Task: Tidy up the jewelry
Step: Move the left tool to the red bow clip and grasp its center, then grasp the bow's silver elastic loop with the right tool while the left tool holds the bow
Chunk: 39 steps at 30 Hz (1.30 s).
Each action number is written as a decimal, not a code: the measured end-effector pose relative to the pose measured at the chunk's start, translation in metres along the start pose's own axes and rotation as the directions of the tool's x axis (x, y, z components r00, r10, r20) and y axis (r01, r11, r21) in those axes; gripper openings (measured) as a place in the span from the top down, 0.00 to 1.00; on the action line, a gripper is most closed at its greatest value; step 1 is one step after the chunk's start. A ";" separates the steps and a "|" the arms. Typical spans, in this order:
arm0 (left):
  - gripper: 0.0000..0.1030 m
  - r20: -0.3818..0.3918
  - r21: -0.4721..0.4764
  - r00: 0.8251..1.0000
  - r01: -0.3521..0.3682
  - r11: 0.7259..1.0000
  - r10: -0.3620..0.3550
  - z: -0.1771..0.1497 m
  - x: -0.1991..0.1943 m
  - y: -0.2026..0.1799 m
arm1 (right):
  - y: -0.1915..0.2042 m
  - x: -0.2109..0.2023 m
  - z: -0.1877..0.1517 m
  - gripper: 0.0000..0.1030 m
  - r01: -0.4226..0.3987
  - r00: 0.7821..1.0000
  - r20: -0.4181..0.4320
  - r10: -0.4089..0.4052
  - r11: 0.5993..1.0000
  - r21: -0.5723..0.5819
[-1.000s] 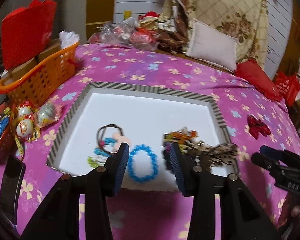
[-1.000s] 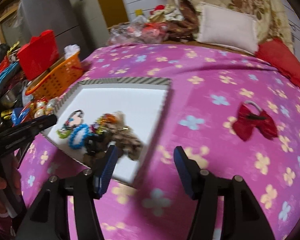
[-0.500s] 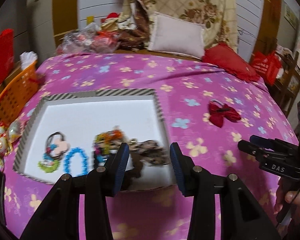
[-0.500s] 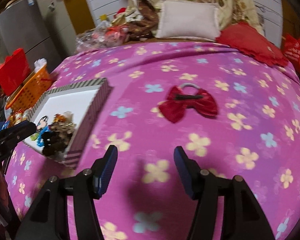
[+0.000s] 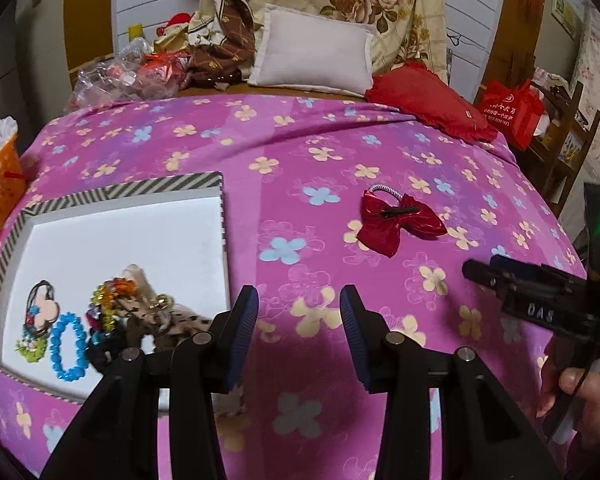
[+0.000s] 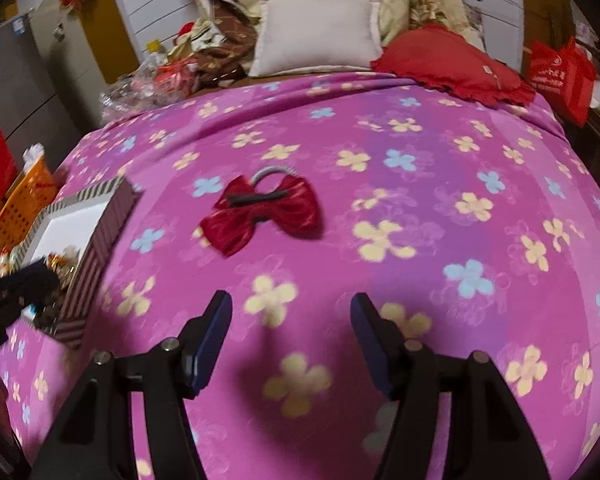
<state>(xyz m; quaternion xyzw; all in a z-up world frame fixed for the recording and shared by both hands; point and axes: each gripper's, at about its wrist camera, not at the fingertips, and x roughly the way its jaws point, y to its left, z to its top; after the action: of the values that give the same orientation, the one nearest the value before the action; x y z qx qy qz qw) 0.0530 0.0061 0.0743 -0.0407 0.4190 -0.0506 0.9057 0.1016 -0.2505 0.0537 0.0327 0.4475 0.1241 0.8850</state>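
The left gripper is built of matte black angular arms, each carrying a round silver screw head near its joint. Its two fingers are faced with ribbed blue pads. The right gripper has the same black frame, the same silver screws and the same dark blue pads on its fingers. Seen from the left wrist view, the right gripper's black body bears pale lettering that reads like "DAS", and a small green light glows on the black block above it. The right hand around its handle has a thin dark cable running past it
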 end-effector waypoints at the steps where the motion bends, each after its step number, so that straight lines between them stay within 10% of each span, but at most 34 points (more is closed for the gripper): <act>1: 0.63 -0.002 -0.001 1.000 0.002 1.000 -0.002 0.001 0.003 -0.001 | -0.002 0.005 0.005 0.37 0.002 1.000 -0.003 -0.002 1.000 0.005; 16: 0.63 -0.049 -0.041 0.988 0.144 0.989 -0.146 0.040 0.052 -0.025 | -0.012 0.039 0.049 0.37 0.044 0.999 0.005 -0.044 0.999 -0.011; 32: 0.62 -0.127 0.202 0.961 0.268 0.942 -0.246 0.063 0.130 -0.099 | -0.084 0.035 0.054 0.37 0.079 0.997 -0.013 -0.078 0.997 0.022; 37: 0.99 -0.184 0.196 0.953 0.275 0.941 -0.240 0.056 0.145 -0.097 | -0.075 0.044 0.061 0.37 0.057 0.998 -0.012 -0.056 0.998 0.011; 39: 1.00 -0.186 0.154 0.942 0.308 0.939 -0.279 0.054 0.145 -0.088 | -0.069 0.046 0.065 0.37 0.036 0.999 -0.011 -0.036 0.999 0.007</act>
<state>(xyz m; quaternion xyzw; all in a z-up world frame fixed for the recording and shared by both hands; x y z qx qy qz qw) 0.1820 -0.0977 0.0101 -0.0163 0.4736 -0.2266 0.8510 0.1924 -0.3028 0.0449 0.0273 0.4534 0.1067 0.8845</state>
